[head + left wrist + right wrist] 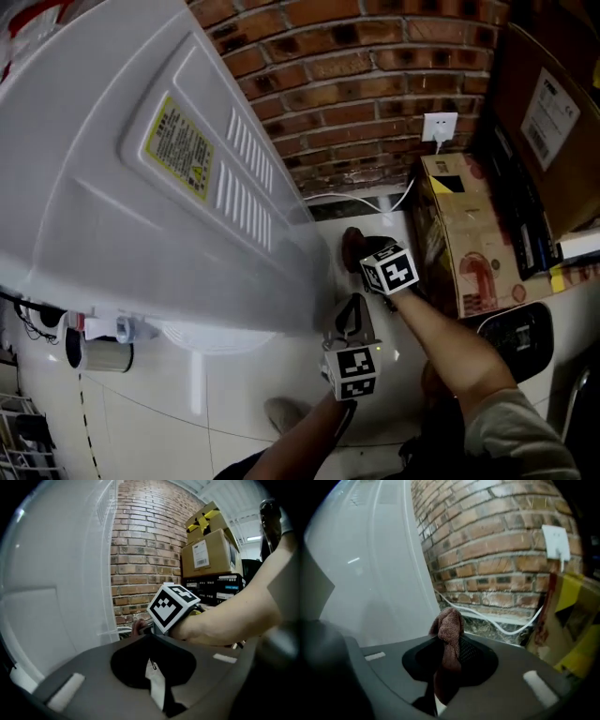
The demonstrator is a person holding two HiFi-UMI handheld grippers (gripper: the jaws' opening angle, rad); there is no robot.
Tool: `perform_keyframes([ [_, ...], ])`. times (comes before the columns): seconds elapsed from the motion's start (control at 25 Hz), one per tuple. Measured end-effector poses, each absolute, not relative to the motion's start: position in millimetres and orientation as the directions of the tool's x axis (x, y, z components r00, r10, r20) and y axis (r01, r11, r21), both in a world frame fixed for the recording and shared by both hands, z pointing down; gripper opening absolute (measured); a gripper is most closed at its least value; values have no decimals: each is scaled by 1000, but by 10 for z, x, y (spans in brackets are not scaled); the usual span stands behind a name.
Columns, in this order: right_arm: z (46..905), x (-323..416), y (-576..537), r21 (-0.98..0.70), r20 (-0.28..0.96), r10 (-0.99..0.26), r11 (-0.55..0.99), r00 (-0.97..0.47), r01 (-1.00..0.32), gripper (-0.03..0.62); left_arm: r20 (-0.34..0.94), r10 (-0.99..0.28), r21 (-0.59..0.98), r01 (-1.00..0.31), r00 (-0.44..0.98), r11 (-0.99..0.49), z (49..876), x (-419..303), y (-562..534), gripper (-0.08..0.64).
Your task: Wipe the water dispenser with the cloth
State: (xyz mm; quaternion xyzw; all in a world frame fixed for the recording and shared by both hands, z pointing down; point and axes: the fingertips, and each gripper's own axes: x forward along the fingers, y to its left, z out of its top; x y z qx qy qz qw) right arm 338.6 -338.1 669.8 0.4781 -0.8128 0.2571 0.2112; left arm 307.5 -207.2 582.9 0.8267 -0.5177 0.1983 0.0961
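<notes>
So right gripper point(449, 641) pinches the cloth point(450, 620) beside the water dispenser point(141, 187) edge, brick wall point(356, 84) near. The left gripper point(150, 640) is closed, empty.

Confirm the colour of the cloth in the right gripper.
It's a reddish-brown terry cloth, clearest in the right gripper view.

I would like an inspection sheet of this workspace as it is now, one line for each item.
Surface: white panel of the water dispenser, with vents and a yellow label.
Job's things: brown cloth near the panel's lower edge; contact cannot be told.
Clutter: cardboard boxes at the right.
Grippers: right gripper shut on the cloth; left gripper shut, empty.
Cables: white cable from the wall socket down to the wall's foot.
Surroundings: brick wall, white tile floor.
</notes>
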Motion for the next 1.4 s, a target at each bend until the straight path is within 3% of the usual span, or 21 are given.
perform_keyframes([
  [0.2,6037,3438,-3013,-173,546,-720,403,-428,-899,83,371,-839,-34,-897,397,-440,5384,2898,-1951,0],
  [0.48,5802,3377,-2201,-71,600,-706,423,-377,-904,84,332,-850,-17,-899,408,-438,4990,2747,-1839,0],
  [1.16,8085,3655,-1146,-149,816,-522,228,-250,-962,84,575,-723,-42,-869,382,-493,6631,2663,-1080,0],
  [1.4,8483,3660,-1073,-154,861,-449,216,-238,-964,106,620,-687,-42,-858,379,-512,6894,2653,-1075,0],
])
